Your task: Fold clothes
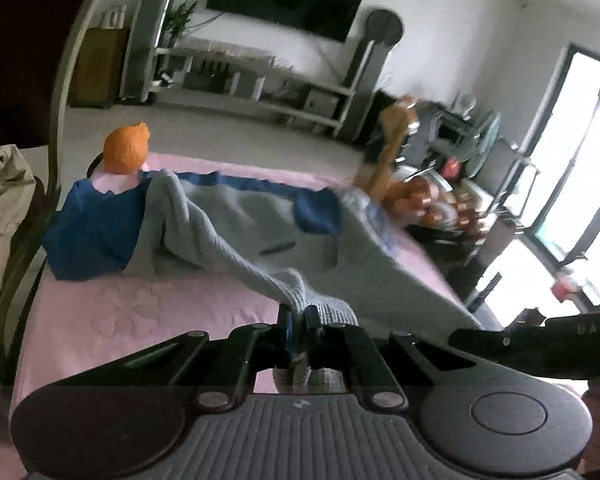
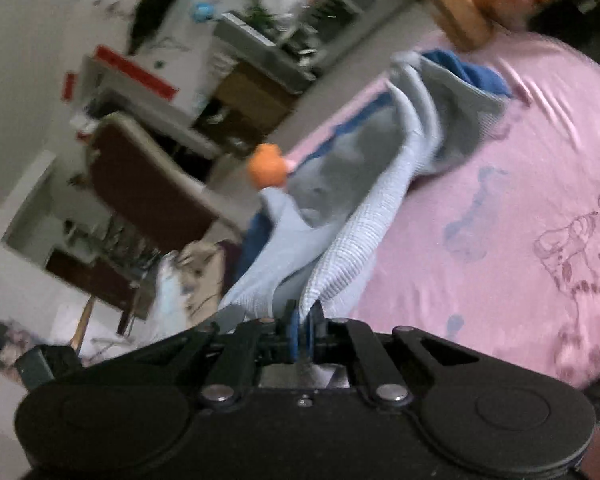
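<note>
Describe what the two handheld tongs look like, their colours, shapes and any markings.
Both tongs are matte black, with two round discs at the base and flat linkage bars joined by silver rivets. The left tongs have a ribbed grey centre panel bearing a small white mark; the right tongs have a plain black body. Each has narrow black fingers with blue pads. No cables or sleeves show.

— What are you holding?
— Your light-blue ribbed knit garment [image 1: 236, 224] with dark-blue trim: it's rumpled, its far part lying on the pink bed sheet [image 1: 148, 312], its near edges lifted and stretched taut towards you.
</note>
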### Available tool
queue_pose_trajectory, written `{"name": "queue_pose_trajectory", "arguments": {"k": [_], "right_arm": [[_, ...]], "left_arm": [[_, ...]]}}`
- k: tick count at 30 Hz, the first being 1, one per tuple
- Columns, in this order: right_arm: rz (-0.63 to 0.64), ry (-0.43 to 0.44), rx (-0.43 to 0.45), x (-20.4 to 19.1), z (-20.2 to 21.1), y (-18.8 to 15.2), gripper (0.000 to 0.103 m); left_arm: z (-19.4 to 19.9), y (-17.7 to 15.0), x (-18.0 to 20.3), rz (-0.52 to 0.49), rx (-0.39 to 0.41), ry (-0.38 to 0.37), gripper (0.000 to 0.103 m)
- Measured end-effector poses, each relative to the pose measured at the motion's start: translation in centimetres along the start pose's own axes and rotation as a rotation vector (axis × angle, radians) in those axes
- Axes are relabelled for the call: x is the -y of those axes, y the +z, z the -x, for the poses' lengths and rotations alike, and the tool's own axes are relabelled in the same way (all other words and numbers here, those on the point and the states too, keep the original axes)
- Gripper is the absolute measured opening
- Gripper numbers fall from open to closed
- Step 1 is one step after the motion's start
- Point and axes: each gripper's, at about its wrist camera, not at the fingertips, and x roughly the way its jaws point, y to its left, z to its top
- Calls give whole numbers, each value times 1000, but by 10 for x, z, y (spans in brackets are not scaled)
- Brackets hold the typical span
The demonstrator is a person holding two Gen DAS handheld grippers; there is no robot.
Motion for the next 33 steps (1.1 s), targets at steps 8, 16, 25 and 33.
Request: {"name": "queue_pose_trajectory", "arguments": {"k": [8, 16, 25, 33], "right_arm": [[6, -139, -175, 2, 43, -75, 8], [-41, -184, -54, 9, 70, -34, 47], [134, -114, 193, -34, 34, 66, 75], [43, -361, -15, 31, -108, 104, 77]], "left_arm": [[31, -68, 13, -41, -242, -8, 5], [59, -12, -35, 30, -85, 109, 28], [-8, 61, -82, 148, -74, 403, 89], [-106, 80, -127, 270, -243, 429, 81]]}}
